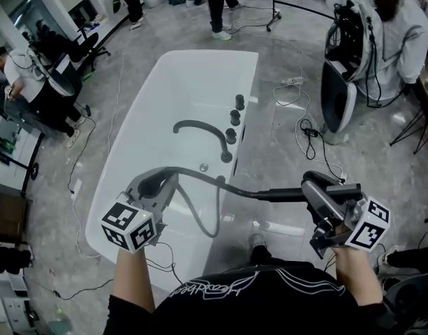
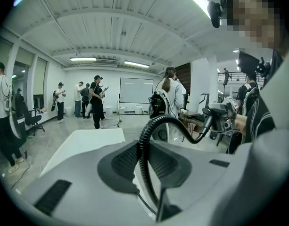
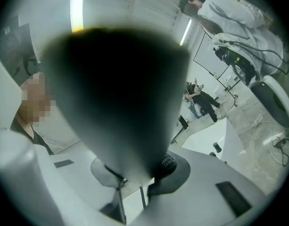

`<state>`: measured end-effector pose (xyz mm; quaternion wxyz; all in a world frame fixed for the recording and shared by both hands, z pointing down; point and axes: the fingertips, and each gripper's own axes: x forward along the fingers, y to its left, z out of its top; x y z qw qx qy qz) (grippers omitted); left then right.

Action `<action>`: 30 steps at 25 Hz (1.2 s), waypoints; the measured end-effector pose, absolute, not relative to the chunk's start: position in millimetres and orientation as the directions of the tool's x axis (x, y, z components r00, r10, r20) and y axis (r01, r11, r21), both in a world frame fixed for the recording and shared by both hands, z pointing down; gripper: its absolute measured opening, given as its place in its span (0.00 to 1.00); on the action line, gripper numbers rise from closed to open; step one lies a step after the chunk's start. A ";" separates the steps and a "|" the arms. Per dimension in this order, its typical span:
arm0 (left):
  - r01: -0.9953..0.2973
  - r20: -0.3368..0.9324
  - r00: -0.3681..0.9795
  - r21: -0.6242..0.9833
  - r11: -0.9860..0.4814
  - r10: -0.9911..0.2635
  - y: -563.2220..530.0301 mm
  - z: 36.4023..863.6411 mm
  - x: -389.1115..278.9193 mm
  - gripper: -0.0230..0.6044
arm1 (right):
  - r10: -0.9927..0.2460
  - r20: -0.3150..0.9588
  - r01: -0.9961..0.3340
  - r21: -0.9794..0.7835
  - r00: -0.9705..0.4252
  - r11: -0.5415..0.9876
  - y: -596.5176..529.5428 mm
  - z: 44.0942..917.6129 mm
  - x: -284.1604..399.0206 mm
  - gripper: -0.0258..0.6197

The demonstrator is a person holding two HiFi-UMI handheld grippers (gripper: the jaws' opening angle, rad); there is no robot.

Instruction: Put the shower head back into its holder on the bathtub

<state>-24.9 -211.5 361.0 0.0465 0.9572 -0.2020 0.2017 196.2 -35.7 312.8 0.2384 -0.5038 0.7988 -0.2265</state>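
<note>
A white bathtub (image 1: 165, 89) lies ahead of me in the head view, with a dark curved spout (image 1: 200, 128) and three dark knobs (image 1: 234, 117) along its right rim. My right gripper (image 1: 313, 190) is shut on the dark shower head (image 1: 287, 194), whose handle sticks out to the left. In the right gripper view the shower head (image 3: 116, 93) fills the middle as a dark blur between the jaws. Its dark ribbed hose (image 1: 200, 176) runs left to my left gripper (image 1: 158, 184), which is shut on it above the tub's near end. The hose (image 2: 145, 145) rises between those jaws and bends right.
Cables (image 1: 308, 128) trail over the grey floor right of the tub, beside a white-and-black machine (image 1: 337, 96). Several people stand at the far end of the room and at the right. Desks and chairs (image 1: 53, 82) line the left side.
</note>
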 end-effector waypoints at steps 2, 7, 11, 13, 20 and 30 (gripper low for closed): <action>-0.422 0.380 0.835 -0.023 -0.907 -0.398 -225.3 346.3 -15.8 0.14 | -0.898 -0.182 -0.684 -0.593 -0.400 0.425 -44.2 304.4 201.9 0.20; -0.462 0.321 0.817 -0.131 -0.877 -0.478 -258.4 307.8 7.2 0.14 | -0.856 -0.231 -0.655 -0.561 -0.463 0.506 -72.4 286.8 212.2 0.20; -0.489 0.268 0.809 -0.187 -0.852 -0.523 -275.8 279.2 21.7 0.14 | -0.816 -0.266 -0.620 -0.542 -0.513 0.567 -90.6 274.1 218.0 0.20; -0.499 0.243 0.804 -0.219 -0.838 -0.542 -281.7 268.9 26.7 0.14 | -0.801 -0.278 -0.608 -0.533 -0.531 0.588 -97.5 271.0 220.3 0.20; -0.531 0.187 0.796 -0.241 -0.812 -0.576 -292.3 242.3 23.2 0.14 | -0.777 -0.309 -0.583 -0.524 -0.549 0.621 -114.6 259.4 218.8 0.20; -0.562 0.188 0.774 -0.237 -0.792 -0.605 -326.8 237.3 12.1 0.14 | -0.769 -0.315 -0.559 -0.543 -0.556 0.626 -153.7 257.9 218.1 0.20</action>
